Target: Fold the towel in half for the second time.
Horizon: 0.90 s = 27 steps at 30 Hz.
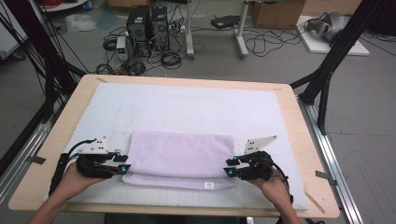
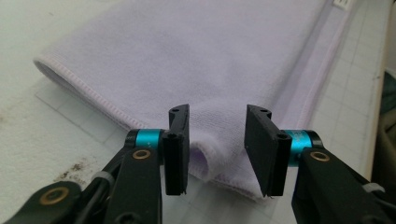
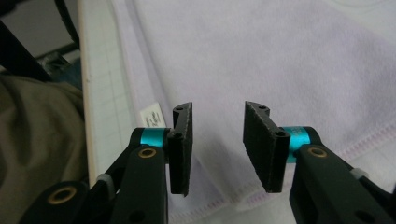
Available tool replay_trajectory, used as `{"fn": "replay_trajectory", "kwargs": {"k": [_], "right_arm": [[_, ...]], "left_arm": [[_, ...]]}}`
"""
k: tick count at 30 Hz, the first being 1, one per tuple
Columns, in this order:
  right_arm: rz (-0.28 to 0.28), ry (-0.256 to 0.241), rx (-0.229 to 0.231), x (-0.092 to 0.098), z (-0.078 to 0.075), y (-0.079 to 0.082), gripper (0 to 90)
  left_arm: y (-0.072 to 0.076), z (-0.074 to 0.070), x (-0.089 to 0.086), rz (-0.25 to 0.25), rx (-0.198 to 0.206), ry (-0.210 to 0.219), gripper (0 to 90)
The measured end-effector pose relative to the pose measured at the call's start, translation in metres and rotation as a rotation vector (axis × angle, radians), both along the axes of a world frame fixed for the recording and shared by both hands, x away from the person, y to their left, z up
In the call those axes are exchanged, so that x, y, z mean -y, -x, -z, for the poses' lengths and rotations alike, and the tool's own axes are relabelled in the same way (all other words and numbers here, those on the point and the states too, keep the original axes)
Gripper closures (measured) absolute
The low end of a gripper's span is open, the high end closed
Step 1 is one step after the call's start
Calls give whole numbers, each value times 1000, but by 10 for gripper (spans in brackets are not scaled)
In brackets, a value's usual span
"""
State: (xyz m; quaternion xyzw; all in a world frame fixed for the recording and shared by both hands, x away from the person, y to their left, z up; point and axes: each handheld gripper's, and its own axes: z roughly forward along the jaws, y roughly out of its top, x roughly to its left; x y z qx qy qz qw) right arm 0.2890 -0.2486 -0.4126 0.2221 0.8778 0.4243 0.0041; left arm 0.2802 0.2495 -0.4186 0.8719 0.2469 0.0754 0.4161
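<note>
lilac terry towel (image 1: 180, 158), folded into a flat oblong, lying on a pale gridded mat (image 1: 187, 105) that covers a light wooden table (image 1: 303, 154). position: near half of the mat, between the two hands. long axis: runs left to right across the table, parallel to its near edge; short ends face the grippers. a lower layer sticks out along the near side and carries a small white label (image 1: 209, 185) toward the right.

left gripper (image 1: 122, 164): at the towel's left end, jaws apart, nothing between them. left gripper view: the jaws straddle the near left corner of the towel (image 2: 201, 60), where the fold makes a small rounded loop; the stitched hem runs away to the upper left; dark specks mark the mat (image 2: 42, 135) at lower left. the high view does not resolve the loop or the specks.

right gripper (image 1: 229, 167): at the towel's right end, jaws apart, nothing gripped. right gripper view: towel (image 3: 289, 60) layers with pink stitching below the jaws, the label (image 3: 152, 114) just left of them, the table's edge and an olive garment (image 3: 37, 135) beyond.

high view alone: both forearms, grey floor, computer towers (image 1: 148, 25), cables, black frame legs.
</note>
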Motion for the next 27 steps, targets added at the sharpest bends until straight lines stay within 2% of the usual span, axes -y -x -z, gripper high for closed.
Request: {"fn": "replay_trajectory", "kwargs": {"k": [4, 6, 8, 10, 11, 13, 18, 20, 22, 25, 26, 27], "right_arm": [[0, 50, -4, -1, 11, 6, 646], [3, 73, 0, -2, 17, 9, 643], [1, 95, 12, -4, 23, 11, 661], [0, 96, 21, -4, 23, 12, 773], [-7, 90, 11, -4, 22, 11, 843], [-13, 86, 32, -2, 17, 12, 866], [-20, 32, 56, 3, 2, 18, 874], [-19, 21, 61, 5, -2, 23, 874], [-28, 9, 64, 8, -3, 29, 874], [-72, 16, 20, 7, 4, 38, 843], [-68, 21, 8, 6, 6, 39, 782], [-67, 13, 7, 6, 7, 38, 765]], "left_arm": [[3, 10, 4, 0, -5, -38, 635], [5, 14, 6, 1, 10, -60, 647], [8, 15, 8, 2, 27, -65, 721], [8, 14, 10, 8, 40, -70, 814], [8, 12, 10, 7, 46, -69, 834], [9, 6, 7, 5, 62, -50, 846], [21, -11, -3, 1, 94, 4, 852], [28, -15, -4, 7, 101, 9, 853], [35, -14, -4, 25, 90, 5, 853], [40, -3, -3, 42, 59, -13, 832], [40, -1, -3, 41, 44, -11, 786], [38, 0, -3, 39, 41, -10, 737]]}}
